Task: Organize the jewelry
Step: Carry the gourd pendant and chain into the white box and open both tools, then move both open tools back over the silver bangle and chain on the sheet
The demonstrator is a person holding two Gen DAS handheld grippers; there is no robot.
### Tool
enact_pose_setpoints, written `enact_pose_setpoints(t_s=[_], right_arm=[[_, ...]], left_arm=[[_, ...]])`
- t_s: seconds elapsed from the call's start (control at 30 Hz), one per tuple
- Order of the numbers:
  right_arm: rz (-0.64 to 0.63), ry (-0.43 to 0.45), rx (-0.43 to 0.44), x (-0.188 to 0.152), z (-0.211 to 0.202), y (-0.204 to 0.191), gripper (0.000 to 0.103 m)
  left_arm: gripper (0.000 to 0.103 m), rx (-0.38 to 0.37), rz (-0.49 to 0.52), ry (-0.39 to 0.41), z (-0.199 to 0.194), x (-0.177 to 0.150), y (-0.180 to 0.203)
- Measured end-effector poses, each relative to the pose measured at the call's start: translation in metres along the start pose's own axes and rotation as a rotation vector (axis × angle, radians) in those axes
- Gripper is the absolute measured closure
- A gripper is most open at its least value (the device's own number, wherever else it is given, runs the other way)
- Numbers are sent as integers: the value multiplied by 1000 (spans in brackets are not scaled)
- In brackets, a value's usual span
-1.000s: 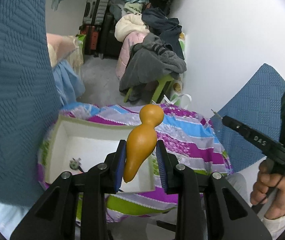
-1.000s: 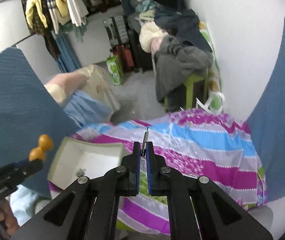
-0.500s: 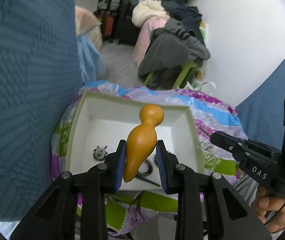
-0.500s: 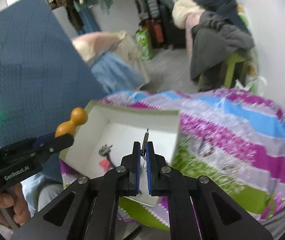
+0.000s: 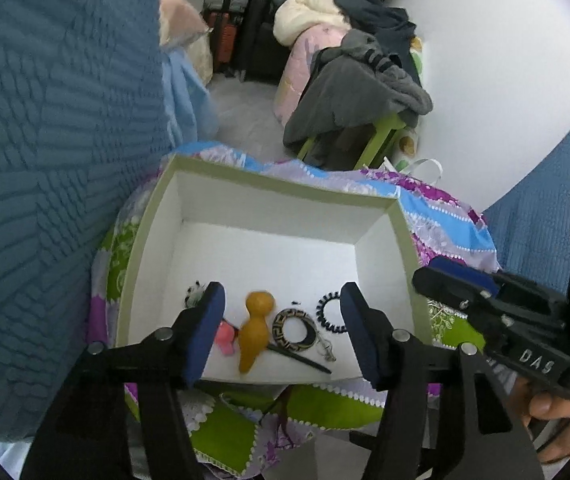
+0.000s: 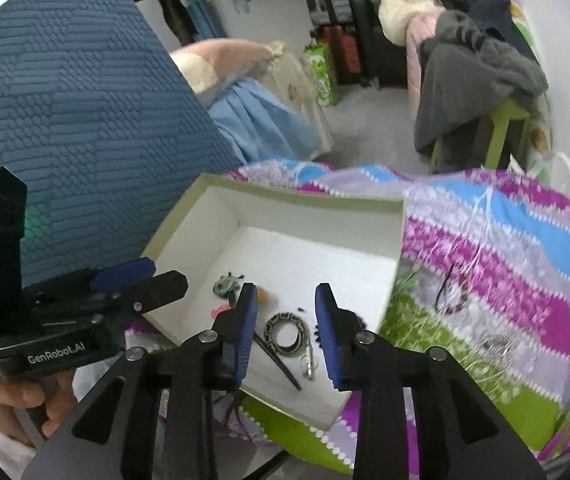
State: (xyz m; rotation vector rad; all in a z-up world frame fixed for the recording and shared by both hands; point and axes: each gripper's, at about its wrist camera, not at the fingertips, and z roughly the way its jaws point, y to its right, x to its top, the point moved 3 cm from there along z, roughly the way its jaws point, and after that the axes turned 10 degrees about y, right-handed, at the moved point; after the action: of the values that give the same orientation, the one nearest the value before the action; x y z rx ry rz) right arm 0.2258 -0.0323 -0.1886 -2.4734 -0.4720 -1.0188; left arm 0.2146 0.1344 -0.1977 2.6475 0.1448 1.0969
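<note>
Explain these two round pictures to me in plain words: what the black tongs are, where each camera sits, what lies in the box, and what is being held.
There is no robot here. A person holds a two-fingered tool in each hand, and each carries a wide-angle camera that looks out along its fingers.

The left hand-held gripper has just opened. The orange gourd-shaped piece it carried now lies in the white box.

The right hand-held gripper has also just opened; a small metal piece lies below it.

The box also holds a patterned ring, a black coil hair tie and a dark stick. Nothing is held.
</note>
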Motion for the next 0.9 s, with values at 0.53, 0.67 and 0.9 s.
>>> enact_pose_setpoints(t_s=[0.53, 0.67, 0.9], right_arm=[[-60, 187, -97, 28, -94, 60, 66], [-57, 204, -149, 20, -107, 84, 66], [14, 183, -239, -11, -117, 145, 66]], left_arm=[[42, -106, 31, 124, -21, 22, 87], [43, -149, 42, 118, -17, 16, 114], [43, -203, 74, 59, 4, -4, 161]])
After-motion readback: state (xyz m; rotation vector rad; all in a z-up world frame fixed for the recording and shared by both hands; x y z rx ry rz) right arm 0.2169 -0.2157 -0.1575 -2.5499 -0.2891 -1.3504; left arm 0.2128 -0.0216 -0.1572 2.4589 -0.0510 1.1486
